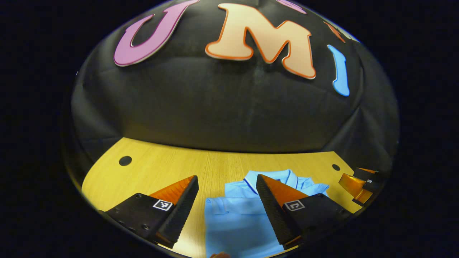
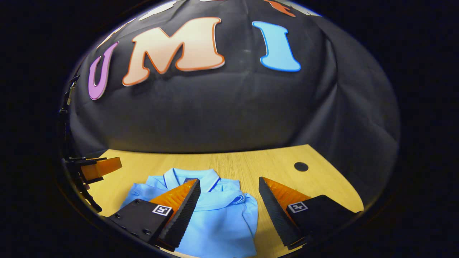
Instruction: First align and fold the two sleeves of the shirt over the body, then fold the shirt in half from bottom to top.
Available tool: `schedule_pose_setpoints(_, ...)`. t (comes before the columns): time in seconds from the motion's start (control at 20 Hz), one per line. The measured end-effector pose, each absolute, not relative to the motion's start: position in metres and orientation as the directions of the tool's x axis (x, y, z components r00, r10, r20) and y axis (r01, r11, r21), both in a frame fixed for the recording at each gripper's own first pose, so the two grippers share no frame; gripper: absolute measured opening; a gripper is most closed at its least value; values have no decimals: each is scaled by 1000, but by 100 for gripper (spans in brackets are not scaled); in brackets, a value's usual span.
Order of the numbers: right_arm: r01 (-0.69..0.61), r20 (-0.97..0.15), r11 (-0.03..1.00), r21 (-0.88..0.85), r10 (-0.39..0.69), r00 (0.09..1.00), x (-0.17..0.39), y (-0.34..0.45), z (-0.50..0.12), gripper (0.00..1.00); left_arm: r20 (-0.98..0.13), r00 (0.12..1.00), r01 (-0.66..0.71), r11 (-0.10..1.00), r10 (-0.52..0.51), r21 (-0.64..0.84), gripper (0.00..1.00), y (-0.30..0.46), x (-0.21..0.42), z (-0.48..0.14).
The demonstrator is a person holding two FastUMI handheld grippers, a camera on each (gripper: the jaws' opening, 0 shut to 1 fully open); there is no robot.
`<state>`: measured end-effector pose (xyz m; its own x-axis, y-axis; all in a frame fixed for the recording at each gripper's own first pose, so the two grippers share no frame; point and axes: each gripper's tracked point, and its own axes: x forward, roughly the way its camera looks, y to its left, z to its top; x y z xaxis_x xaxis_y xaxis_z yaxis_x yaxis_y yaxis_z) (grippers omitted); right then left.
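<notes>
A light blue polo shirt (image 1: 236, 218) lies on the wooden table (image 1: 161, 168), collar toward the booth wall, both sleeves folded across its body. My left gripper (image 1: 227, 182) hangs open above the shirt's left edge, nothing between its fingers. In the right gripper view the same shirt (image 2: 218, 215) lies low at centre-left, collar (image 2: 190, 175) at the far end. My right gripper (image 2: 229, 184) is open over the shirt's right edge, holding nothing. The right gripper (image 1: 362, 182) also appears at the far right of the left gripper view, and the left gripper (image 2: 96, 168) at the far left of the right gripper view.
The table has a round hole near each far corner: hole (image 1: 125, 160), hole (image 1: 336, 167), hole (image 2: 301, 166). The black cloth wall rises right behind the table's far edge. Bare wood lies on both sides of the shirt.
</notes>
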<state>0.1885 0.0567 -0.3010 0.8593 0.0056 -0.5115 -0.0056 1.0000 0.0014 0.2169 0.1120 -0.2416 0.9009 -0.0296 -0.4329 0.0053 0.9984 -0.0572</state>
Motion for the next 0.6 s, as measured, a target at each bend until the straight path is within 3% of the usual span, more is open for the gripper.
schedule_pose_setpoints(0.3, -58, -349, 998, 20, 62, 935, 137, 54, -188, 100, -282, 959, 16, 1000, -15, 1, 95, 97, 151, -142)
schedule_pose_setpoints(0.6, -91, -269, 996, 19, 93, 959, 69, 38, -131, 100, -180, 983, -33, 999, 33, 3, 96, 83, 70, -79)
